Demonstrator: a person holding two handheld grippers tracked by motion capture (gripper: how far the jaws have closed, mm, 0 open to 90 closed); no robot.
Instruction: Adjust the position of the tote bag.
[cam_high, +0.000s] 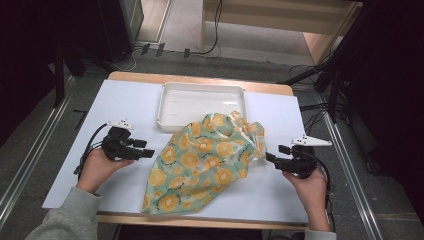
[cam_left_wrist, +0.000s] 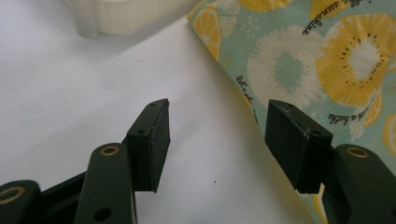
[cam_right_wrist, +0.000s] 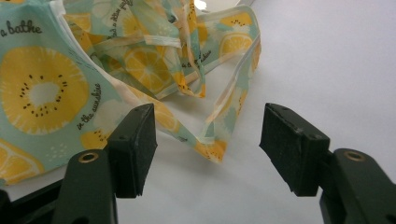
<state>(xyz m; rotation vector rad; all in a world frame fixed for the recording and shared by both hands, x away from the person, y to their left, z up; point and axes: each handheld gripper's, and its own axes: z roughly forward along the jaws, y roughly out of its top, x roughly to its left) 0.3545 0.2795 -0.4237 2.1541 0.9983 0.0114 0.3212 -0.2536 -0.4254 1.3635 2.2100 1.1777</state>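
Cloth (cam_high: 205, 160) of thin pale-green fabric printed with yellow citrus slices lies crumpled across the middle of the white tabletop (cam_high: 125, 105), low and centre in the high view, its lower corner reaching the near table edge. Its upper folds touch or overlap the front rim of a white rectangular plastic tray (cam_high: 170, 100), which sits above it near the far edge; the bare part of the tray floor holds nothing.

The left gripper (cam_high: 147, 149), at the left of the frame, points toward the cloth's left edge, jaws wide apart. In the left gripper view the cloth edge (cam_left_wrist: 280, 70) runs just past the right-hand jaw, unpinched. The right gripper (cam_high: 274, 154), at the right of the frame, points at the bunched right side, jaws wide. In the right gripper view a hemmed corner (cam_right_wrist: 210, 147) lies between the jaws, unclamped.
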